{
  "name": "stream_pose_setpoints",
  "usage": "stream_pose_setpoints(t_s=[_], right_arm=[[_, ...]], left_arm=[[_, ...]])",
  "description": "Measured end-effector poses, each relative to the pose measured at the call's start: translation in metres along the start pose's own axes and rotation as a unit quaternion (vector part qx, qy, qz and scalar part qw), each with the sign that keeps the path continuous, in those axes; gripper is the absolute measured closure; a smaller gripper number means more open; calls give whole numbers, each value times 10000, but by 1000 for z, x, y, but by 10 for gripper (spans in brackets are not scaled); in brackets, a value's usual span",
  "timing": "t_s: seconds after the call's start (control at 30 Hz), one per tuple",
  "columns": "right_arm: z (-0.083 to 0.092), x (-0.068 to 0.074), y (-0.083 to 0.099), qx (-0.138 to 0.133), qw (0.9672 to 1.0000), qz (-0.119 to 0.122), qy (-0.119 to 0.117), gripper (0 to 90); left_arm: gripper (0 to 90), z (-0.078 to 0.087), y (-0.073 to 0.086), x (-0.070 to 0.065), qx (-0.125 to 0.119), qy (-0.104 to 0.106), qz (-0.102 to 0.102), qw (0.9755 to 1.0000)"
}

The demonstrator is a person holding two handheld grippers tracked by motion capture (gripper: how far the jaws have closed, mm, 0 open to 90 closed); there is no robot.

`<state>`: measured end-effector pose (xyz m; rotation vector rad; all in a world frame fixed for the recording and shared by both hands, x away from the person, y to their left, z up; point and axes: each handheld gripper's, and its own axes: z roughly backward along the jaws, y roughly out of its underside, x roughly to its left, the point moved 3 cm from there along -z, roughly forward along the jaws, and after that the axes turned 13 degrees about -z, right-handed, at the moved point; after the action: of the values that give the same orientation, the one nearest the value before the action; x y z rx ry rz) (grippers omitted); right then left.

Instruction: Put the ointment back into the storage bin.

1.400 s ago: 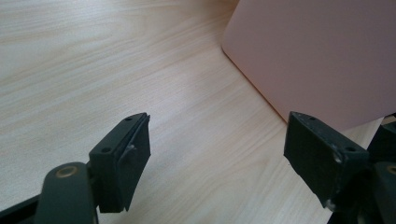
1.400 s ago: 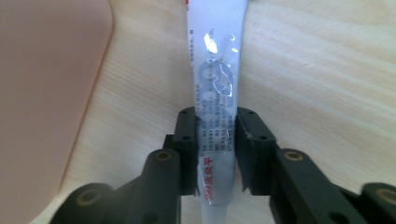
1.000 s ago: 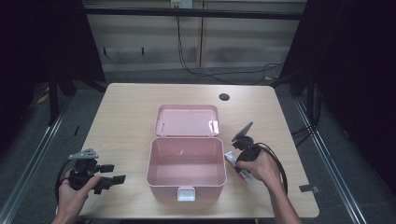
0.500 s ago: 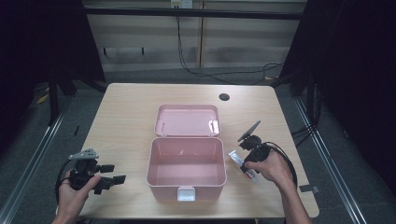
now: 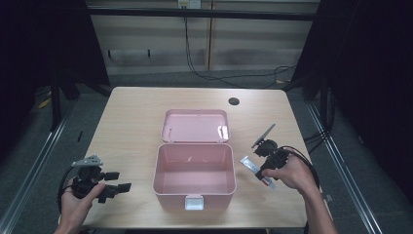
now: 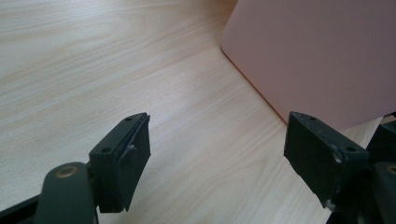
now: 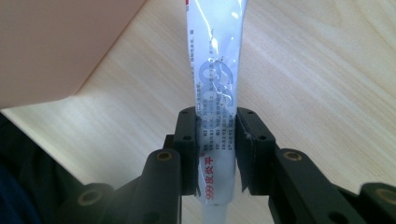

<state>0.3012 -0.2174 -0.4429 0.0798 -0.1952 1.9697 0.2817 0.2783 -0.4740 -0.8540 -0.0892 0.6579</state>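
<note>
One tube (image 7: 215, 88) in right tongs (image 7: 217, 140), one box (image 5: 195, 170).

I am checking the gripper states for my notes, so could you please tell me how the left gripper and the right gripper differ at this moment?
The left gripper has its jaws wide apart with nothing between them, while the right gripper is shut on a white tube. The left gripper sits left of the open pink box, the right gripper to its right. Both are black and each is held in a hand.
</note>
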Motion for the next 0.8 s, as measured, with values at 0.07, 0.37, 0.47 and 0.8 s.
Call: stream_pose_setpoints(t_s=[0.07, 0.37, 0.47, 0.8], right_arm=[[4, -1, 1, -47, 10000, 60, -53, 717], [21, 1, 4, -89, 9996, 258, -9, 717], [26, 3, 4, -125, 9994, 314, -73, 717], [44, 9, 5, -230, 9976, 652, -85, 717]], left_arm=[[227, 0, 0, 0, 0, 9, 0, 10000], [227, 0, 0, 0, -7, -26, 7, 10000], [226, 0, 0, 0, -8, -16, 10, 10000], [227, 0, 0, 0, -2, -16, 8, 10000]])
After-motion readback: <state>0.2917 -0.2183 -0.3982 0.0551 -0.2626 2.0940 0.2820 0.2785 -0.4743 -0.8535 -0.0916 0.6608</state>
